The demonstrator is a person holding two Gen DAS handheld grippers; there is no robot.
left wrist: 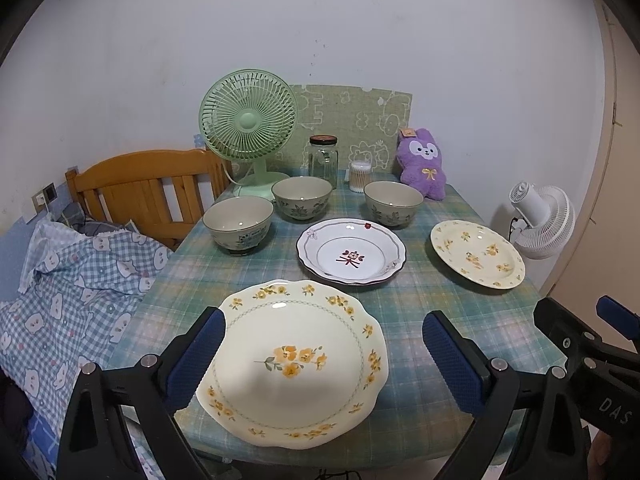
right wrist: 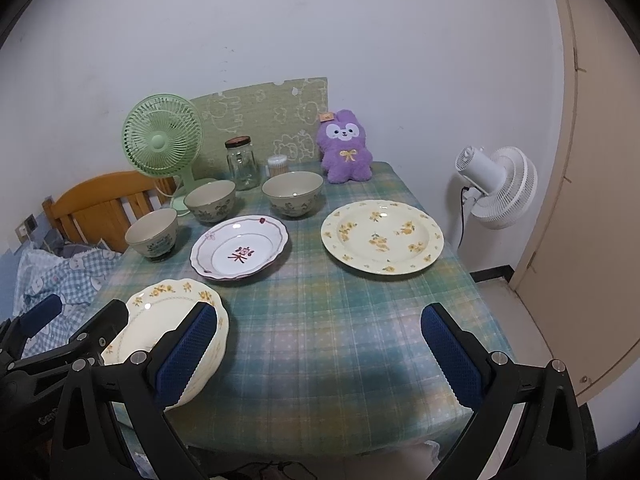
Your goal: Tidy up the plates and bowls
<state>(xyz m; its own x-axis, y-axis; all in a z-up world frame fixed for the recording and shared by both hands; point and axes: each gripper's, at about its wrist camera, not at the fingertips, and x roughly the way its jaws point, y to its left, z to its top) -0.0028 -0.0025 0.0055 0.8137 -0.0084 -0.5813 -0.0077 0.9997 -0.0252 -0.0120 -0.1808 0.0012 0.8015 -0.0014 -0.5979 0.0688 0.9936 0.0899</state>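
Observation:
A scalloped cream plate with yellow flowers (left wrist: 294,364) lies at the table's near edge, between the open fingers of my left gripper (left wrist: 324,364); it also shows in the right wrist view (right wrist: 168,320). A white plate with a red motif (left wrist: 351,251) (right wrist: 239,246) lies mid-table. A round cream plate with yellow flowers (left wrist: 477,253) (right wrist: 382,236) lies to the right. Three grey-green bowls (left wrist: 239,224) (left wrist: 302,197) (left wrist: 393,202) stand behind them. My right gripper (right wrist: 320,354) is open and empty above the bare front of the tablecloth.
A green fan (left wrist: 249,128), a glass jar (left wrist: 323,160), a cotton swab box (left wrist: 360,176) and a purple plush (left wrist: 425,162) stand at the table's back. A wooden chair (left wrist: 148,192) and bedding (left wrist: 72,280) are left. A white fan (right wrist: 496,184) stands right.

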